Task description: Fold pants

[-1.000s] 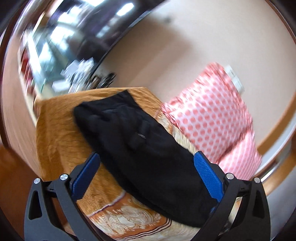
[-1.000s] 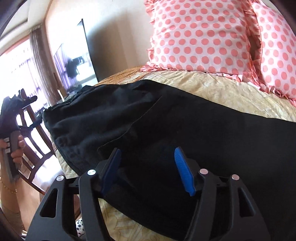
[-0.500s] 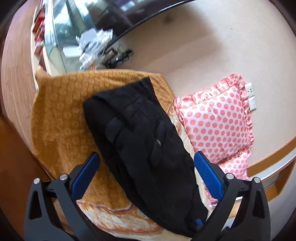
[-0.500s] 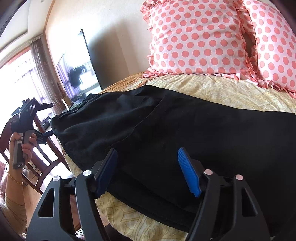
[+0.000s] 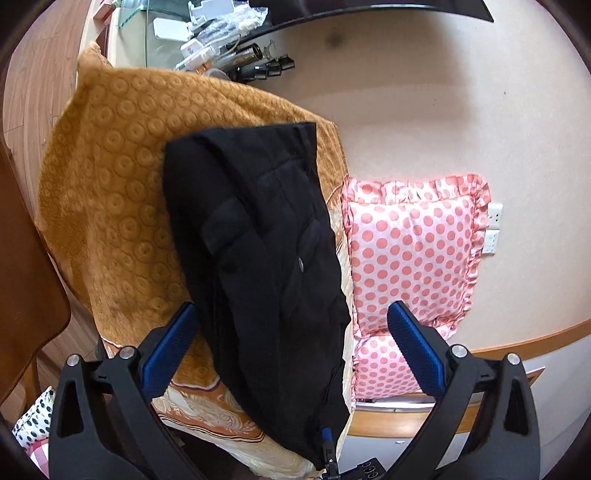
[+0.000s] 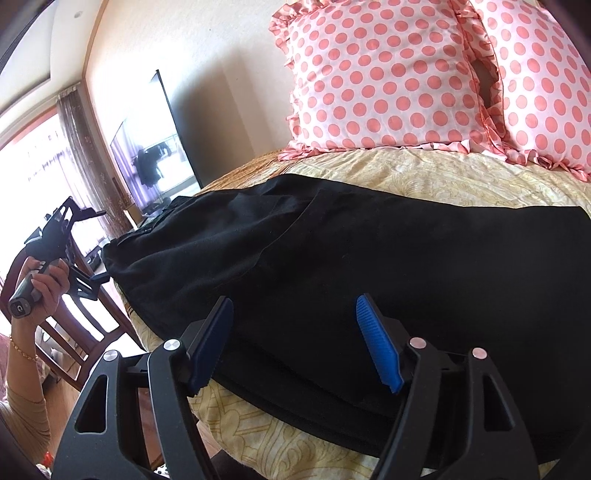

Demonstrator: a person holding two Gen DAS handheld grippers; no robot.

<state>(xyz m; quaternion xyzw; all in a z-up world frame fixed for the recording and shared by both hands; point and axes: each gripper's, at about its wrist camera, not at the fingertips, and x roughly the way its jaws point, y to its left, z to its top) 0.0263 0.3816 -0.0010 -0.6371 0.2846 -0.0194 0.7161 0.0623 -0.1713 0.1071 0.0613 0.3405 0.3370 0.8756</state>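
Note:
Black pants (image 5: 258,258) lie folded lengthwise on the bed, waistband toward the orange blanket end. In the right wrist view the pants (image 6: 351,266) stretch across the bedspread. My left gripper (image 5: 288,332) is open and empty, held high above the pants and looking down on them. It also shows at the left of the right wrist view (image 6: 70,240), held in a hand away from the bed. My right gripper (image 6: 295,332) is open and empty, low over the near edge of the pants.
Two pink polka-dot pillows (image 6: 388,81) stand at the head of the bed. An orange blanket (image 5: 122,184) covers the far end. A wooden chair (image 6: 85,295) stands beside the bed. A TV (image 6: 155,147) and a cluttered glass shelf (image 5: 221,22) are near the wall.
My left gripper has risen and swung away from the bed, so it now looks down on the whole pants. My right gripper has drawn back slightly and stays open.

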